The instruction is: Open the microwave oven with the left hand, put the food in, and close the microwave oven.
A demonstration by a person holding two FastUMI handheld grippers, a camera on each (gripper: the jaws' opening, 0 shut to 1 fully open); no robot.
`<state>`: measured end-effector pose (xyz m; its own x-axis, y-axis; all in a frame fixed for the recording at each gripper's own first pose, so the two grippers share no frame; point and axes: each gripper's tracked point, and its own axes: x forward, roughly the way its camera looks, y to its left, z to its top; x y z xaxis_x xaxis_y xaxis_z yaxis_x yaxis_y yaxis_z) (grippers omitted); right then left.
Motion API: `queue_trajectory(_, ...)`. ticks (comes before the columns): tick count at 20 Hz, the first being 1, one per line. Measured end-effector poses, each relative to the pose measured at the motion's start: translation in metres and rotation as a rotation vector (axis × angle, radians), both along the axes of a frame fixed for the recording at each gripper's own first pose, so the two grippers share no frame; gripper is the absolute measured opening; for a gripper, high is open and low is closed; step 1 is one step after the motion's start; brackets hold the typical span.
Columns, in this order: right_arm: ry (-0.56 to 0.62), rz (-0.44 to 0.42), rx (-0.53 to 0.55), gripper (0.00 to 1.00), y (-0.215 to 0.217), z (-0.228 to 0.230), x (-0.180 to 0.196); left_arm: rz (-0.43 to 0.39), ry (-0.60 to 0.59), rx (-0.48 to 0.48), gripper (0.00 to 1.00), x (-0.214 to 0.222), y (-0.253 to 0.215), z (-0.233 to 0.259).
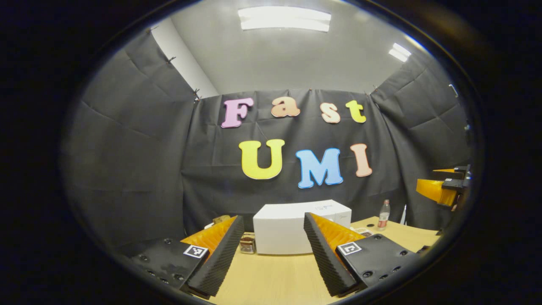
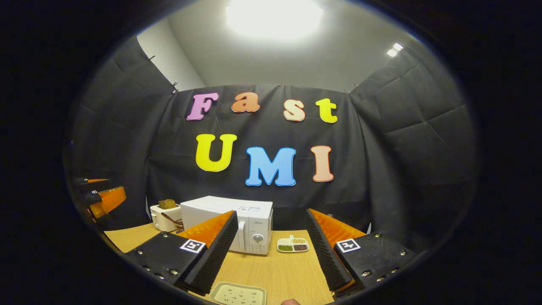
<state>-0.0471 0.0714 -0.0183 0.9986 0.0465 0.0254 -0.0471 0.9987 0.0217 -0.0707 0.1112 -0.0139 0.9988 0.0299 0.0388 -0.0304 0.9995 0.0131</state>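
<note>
The white microwave (image 2: 237, 224) stands on the wooden table (image 2: 279, 271) with its door closed; its handle and knob face my right gripper. The left gripper view looks at the microwave (image 1: 292, 228) from its plain side. A small divided dish of food (image 2: 292, 245) lies just right of the microwave. A pale rectangular plate (image 2: 239, 293) with dark specks lies close under my right gripper (image 2: 271, 218), which is open and holds nothing. My left gripper (image 1: 273, 233) is also open and empty, some way back from the microwave. Each gripper shows at the edge of the other's view, raised above the table.
A white toaster (image 2: 163, 216) with bread in it stands left of the microwave. A small bottle (image 1: 384, 214) stands on the far right of the table (image 1: 271, 279). A small dark object (image 1: 247, 245) sits by the microwave's near corner. Black cloth walls close in the booth.
</note>
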Motion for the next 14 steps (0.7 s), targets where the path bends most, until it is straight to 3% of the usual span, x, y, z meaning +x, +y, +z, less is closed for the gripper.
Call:
queue_trajectory(2, -0.005, 0.005, -0.002, 0.96, 0.0012, 0.0014, 0.0007, -0.001, -0.004, 0.001, 0.98, -0.002, -0.001, 0.0023)
queue_trajectory(12, -0.002, -0.006, 0.023, 0.96, -0.0055, 0.0009, 0.0034, -0.007, -0.01, 0.013, 0.93, -0.0068, -0.0092, 0.0073)
queue_trajectory(14, -0.009, -0.009, 0.023, 0.96, -0.0057, 0.0035, 0.0048, -0.009, -0.02, 0.016, 0.96, -0.0064, -0.01, 0.0104)
